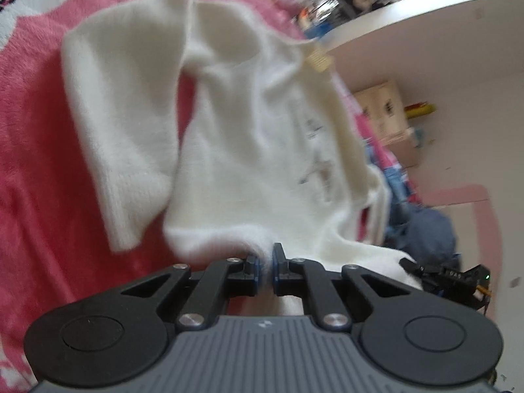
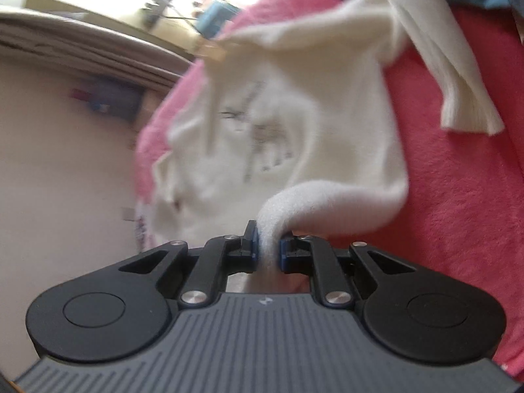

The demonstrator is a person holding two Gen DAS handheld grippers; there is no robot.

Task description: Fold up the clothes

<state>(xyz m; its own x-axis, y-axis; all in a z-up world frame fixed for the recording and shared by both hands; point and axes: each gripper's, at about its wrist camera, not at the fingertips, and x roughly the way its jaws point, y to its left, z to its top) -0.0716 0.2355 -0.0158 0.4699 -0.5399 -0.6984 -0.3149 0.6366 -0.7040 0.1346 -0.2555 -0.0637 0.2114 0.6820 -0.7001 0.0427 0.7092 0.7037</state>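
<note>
Pinching the hem of the white sweater (image 1: pixel 249 137) in both nearly closed grippers, left gripper (image 1: pixel 266 270) and right gripper (image 2: pixel 268 249), body stretching away from jaws over pink blanket (image 1: pixel 36 150), collar farthest.

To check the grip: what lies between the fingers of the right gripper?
A bunched edge of the white sweater, pinched by the right gripper; the right wrist view shows it.
</note>
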